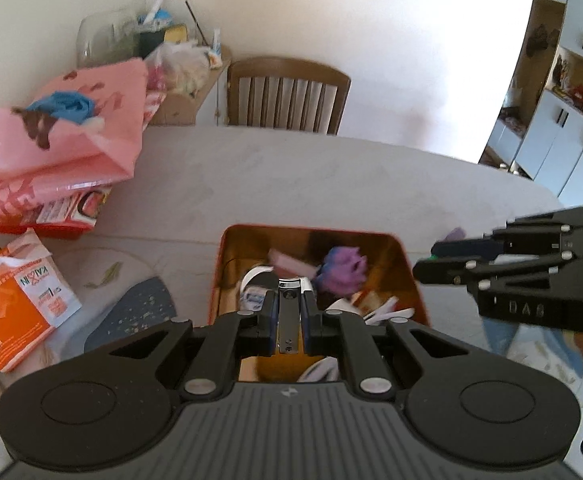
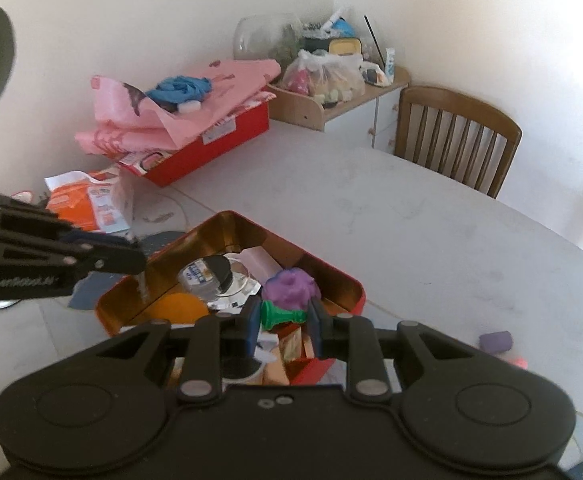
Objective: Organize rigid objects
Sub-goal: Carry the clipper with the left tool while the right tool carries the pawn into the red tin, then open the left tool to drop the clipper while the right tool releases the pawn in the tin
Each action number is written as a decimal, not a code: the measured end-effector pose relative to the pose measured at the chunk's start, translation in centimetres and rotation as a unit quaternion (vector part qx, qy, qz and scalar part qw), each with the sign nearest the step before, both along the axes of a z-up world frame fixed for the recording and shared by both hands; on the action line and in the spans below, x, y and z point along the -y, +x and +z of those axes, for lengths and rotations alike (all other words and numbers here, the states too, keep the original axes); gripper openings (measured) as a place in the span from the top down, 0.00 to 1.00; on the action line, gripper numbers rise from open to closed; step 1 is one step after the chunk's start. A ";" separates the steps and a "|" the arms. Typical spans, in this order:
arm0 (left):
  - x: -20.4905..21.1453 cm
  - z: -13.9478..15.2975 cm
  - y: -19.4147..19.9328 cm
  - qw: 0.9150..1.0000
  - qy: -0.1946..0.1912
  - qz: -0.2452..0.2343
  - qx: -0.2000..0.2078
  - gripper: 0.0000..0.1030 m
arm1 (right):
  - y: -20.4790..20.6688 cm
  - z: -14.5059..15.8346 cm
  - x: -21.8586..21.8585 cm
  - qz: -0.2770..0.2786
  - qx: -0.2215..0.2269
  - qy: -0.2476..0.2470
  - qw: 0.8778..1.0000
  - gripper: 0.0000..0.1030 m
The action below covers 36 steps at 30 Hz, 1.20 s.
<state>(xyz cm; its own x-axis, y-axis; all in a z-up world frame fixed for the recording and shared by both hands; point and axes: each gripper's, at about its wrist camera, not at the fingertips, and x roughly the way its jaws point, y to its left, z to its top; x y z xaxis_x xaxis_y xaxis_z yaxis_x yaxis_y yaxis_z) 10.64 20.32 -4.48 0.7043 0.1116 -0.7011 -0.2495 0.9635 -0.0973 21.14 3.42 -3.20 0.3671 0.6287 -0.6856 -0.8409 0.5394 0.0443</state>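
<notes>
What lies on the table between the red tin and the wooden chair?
Nothing: in the right wrist view, the table is bare from the red tin to the wooden chair.

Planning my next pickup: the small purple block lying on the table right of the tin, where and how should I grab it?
Probably from straight above, jaws across its shorter width at mid-length. The purple block lies flat on the table with rounded corners, so its long sides give the flattest faces. A pink item crowds its near-right end.
</notes>
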 end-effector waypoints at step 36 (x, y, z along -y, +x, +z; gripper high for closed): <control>-3.6 -5.5 3.2 0.997 -0.022 -0.003 -0.073 0.89 | 1.8 -4.1 -2.8 -0.036 -0.053 -0.044 0.997 0.66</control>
